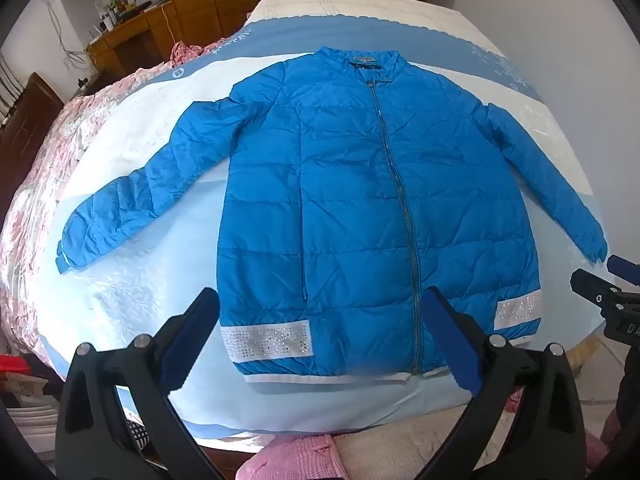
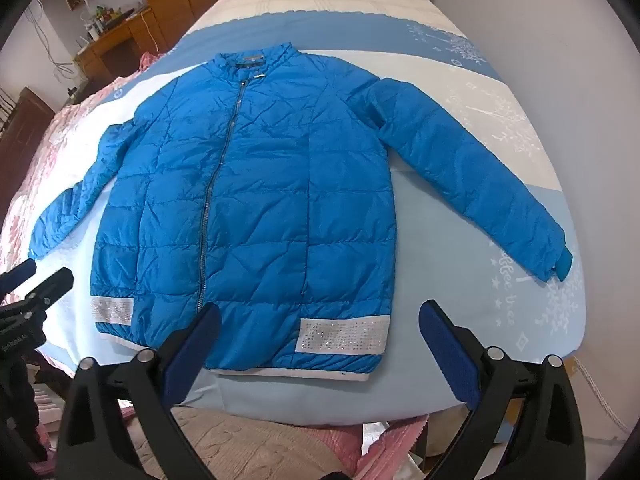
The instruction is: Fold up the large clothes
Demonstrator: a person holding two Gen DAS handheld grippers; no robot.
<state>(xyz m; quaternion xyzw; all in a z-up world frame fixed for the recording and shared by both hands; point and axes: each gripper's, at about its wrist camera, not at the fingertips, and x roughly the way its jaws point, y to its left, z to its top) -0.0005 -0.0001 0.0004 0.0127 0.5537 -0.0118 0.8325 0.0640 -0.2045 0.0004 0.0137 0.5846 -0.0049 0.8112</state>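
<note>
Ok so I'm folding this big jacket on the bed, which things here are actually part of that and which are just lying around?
Part of the job:
- blue puffer jacket, spread flat, zipped, sleeves out
- bed cover it lies on
- left gripper, open above the hem
- right gripper, open above the hem

Just lying about:
- pink floral quilt along the bed's side
- pink checked cloth at the near edge
- cluttered wooden desk

The puffer jacket (image 1: 340,208) is bright blue, quilted in broad stitched panels, with a grey zipper (image 1: 396,184) down the front, a white hem band (image 2: 296,374) and two white patches (image 2: 344,334) studded with silver sparkle dots. The bed cover (image 2: 500,128) beneath runs in pale blue, mid blue and white bands printed with white snowflakes and trees. A pink floral quilt (image 1: 44,168) lies alongside. Each claw (image 1: 322,332) is black with dark blue pads (image 2: 450,356).
</note>
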